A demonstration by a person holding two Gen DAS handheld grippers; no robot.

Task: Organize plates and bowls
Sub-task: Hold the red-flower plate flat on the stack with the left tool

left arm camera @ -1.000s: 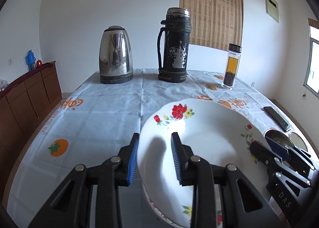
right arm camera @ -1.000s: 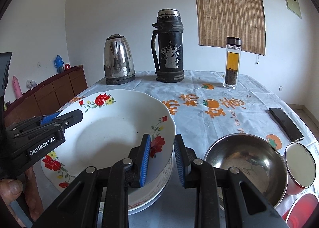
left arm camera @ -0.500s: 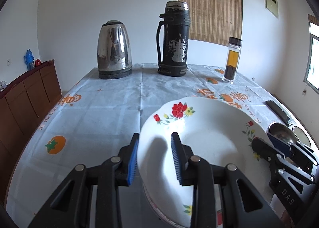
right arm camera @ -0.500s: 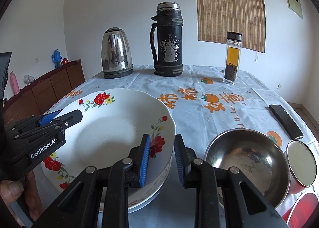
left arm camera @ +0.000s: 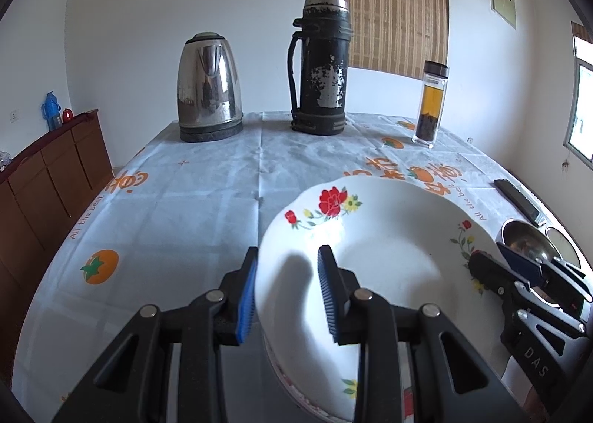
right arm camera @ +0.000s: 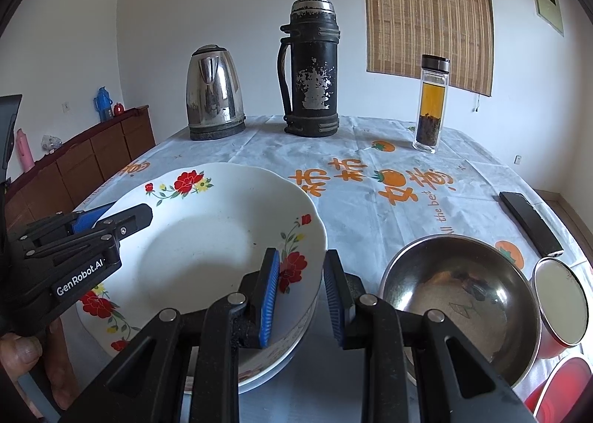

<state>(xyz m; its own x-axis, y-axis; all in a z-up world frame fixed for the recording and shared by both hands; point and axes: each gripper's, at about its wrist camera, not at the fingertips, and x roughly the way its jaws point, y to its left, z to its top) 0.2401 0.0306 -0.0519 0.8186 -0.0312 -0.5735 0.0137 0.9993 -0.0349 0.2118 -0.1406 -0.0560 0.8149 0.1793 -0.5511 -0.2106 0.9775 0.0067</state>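
Both grippers have hold of the same flowered plate (left arm camera: 389,256), one on each side of it. The left gripper (left arm camera: 287,293) straddles the plate's left rim: one blue pad sits outside the edge and the other lies over the white inner face, so the jaws are clenched on that rim. The right gripper (right arm camera: 301,293) does the same on the opposite side, its left pad resting on the red flower painted inside the rim and its right pad outside, jaws clamped on the edge. In the right wrist view the left gripper shows at the far side of the plate (right arm camera: 207,237), with a hand (right arm camera: 22,360) below it.

The plate sits tilted a little, directly above another dish (right arm camera: 274,360) whose patterned rim peeps out beneath it; whether the two touch I cannot tell. Both are at the near edge of the tabletop (left arm camera: 207,200), which wears a pale cloth printed with orange persimmons.

Just to the right of the plate stands a steel bowl (right arm camera: 459,304), and past that a red-sided cup (right arm camera: 559,304) with a red lid (right arm camera: 559,386) near it. A dark remote (right arm camera: 530,221) lies further along the right edge. At the far end stand a steel kettle (left arm camera: 209,97), a worn black thermos (left arm camera: 320,67) and a glass tea bottle (left arm camera: 431,104), all upright and well apart from the plate. A wooden sideboard (left arm camera: 52,171) runs along the left wall
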